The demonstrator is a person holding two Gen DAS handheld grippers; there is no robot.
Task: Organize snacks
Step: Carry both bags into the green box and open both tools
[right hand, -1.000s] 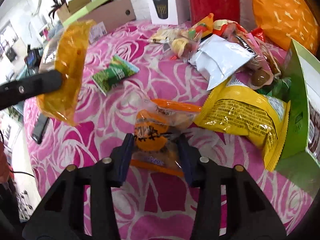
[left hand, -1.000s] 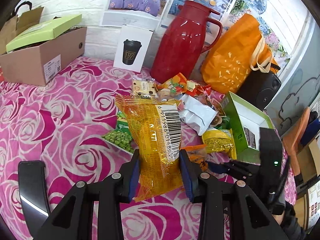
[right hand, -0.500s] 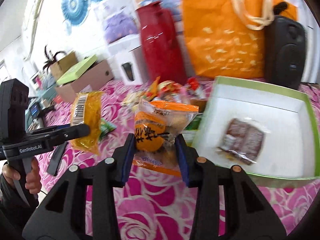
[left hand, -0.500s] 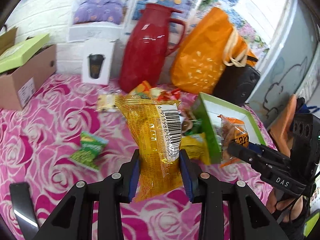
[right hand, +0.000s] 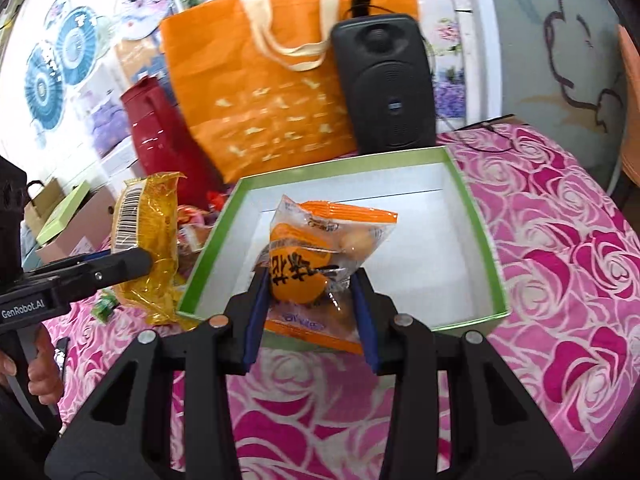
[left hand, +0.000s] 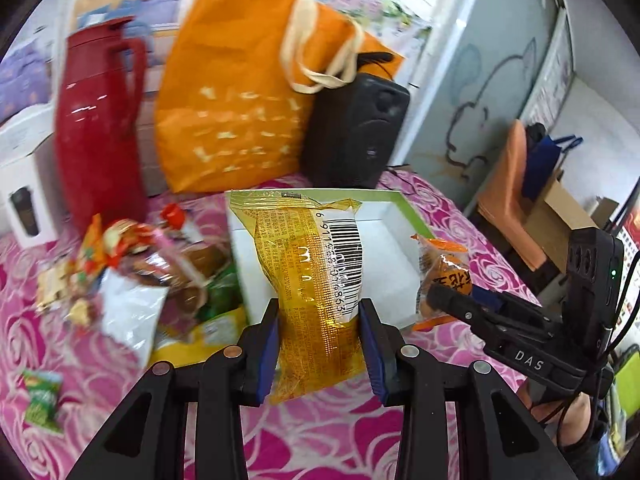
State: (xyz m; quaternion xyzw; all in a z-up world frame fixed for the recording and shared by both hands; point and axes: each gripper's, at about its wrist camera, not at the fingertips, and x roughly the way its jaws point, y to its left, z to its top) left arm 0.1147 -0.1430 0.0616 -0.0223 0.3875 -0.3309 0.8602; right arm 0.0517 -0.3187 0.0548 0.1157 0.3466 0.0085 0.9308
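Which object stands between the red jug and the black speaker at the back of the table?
The orange tote bag stands between the red jug and the black speaker; the right wrist view shows this most clearly.

Bright, even light fills both views, perhaps daylight. The red thermos (left hand: 96, 128) and snack pile (left hand: 132, 276) smear with motion blur; the yellow packet (left hand: 316, 292) stays sharp, with small glints. Fisheye bending darkens the corners, and shadows are faint.
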